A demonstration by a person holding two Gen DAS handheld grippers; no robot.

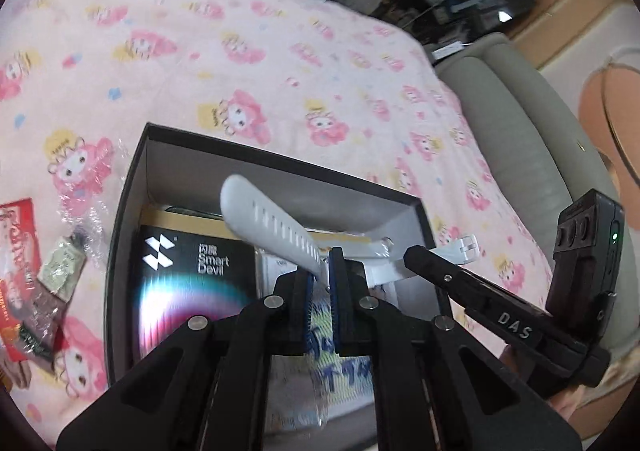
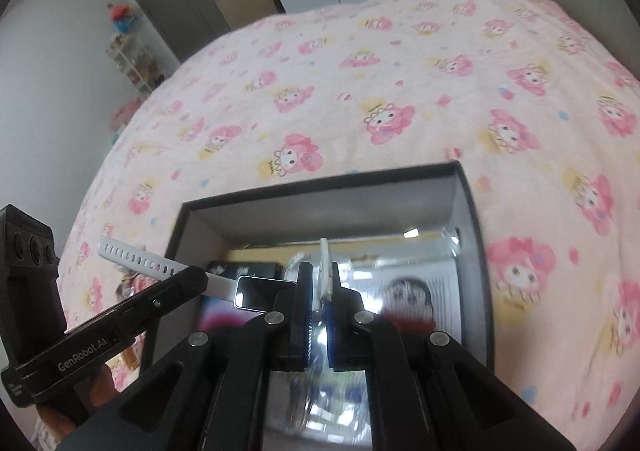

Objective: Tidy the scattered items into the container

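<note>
Watch [image 1: 264,219] held over the box, about to go in

Watch is a white smartwatch, strap stretched out flat between both tongs and hanging right above the open dark box [image 1: 132,187] on the pink cartoon blanket [image 1: 240,51]. Left gripper [image 1: 323,271] is clenched on the holed strap end, right gripper [image 2: 318,287] is clenched on the buckle end, with the little screen [image 2: 260,293] between them. Box already has a black phone-accessory pack [image 1: 192,271] and some plastic-wrapped stuff inside. Looks like the drop-off step to me: lower both hands together into the box, then let go. A few snack wrappers [image 1: 36,275] are on the blanket beside the box.
</note>
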